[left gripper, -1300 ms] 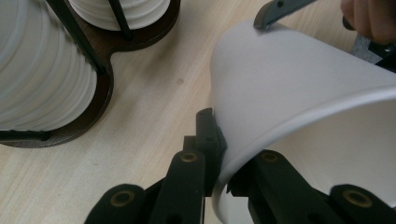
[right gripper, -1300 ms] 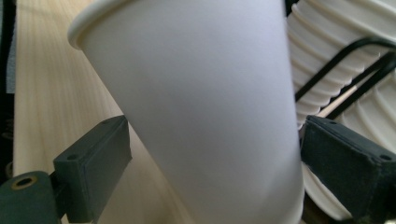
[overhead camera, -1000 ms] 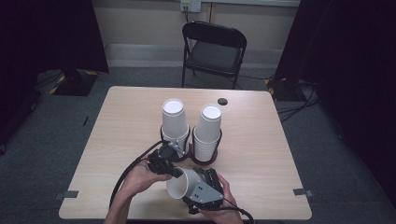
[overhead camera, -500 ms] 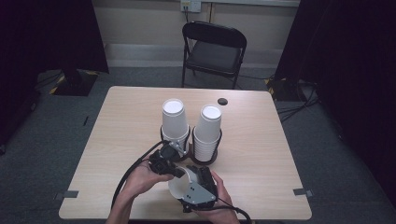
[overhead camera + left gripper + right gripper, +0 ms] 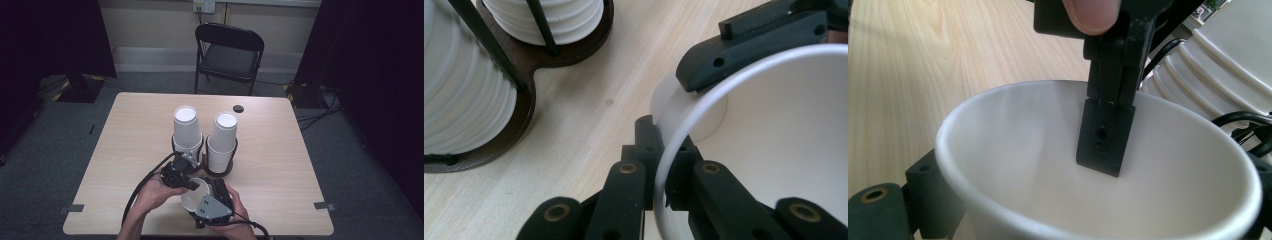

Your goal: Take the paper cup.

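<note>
High view: a white paper cup (image 5: 196, 196) is held just in front of the dark wooden two-ring cup holder (image 5: 220, 170), gripped by both claws.
Left gripper view: the left gripper (image 5: 663, 172) is clamped on the cup's rim; the pinch is best kept light, so the rim is not creased.
Right gripper view: the right gripper (image 5: 1088, 220) is closed around the cup's outer wall; a clean, uncrushed cup is seen, its mouth turned away from the holder.

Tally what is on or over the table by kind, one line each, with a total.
Stacks of white cups in the holder: 2, left stack and right stack
Dark cup holder: 1
Loose white cup: 1
Grippers: 2, left gripper and right gripper
Small dark round thing: 1
Total: 7
</note>
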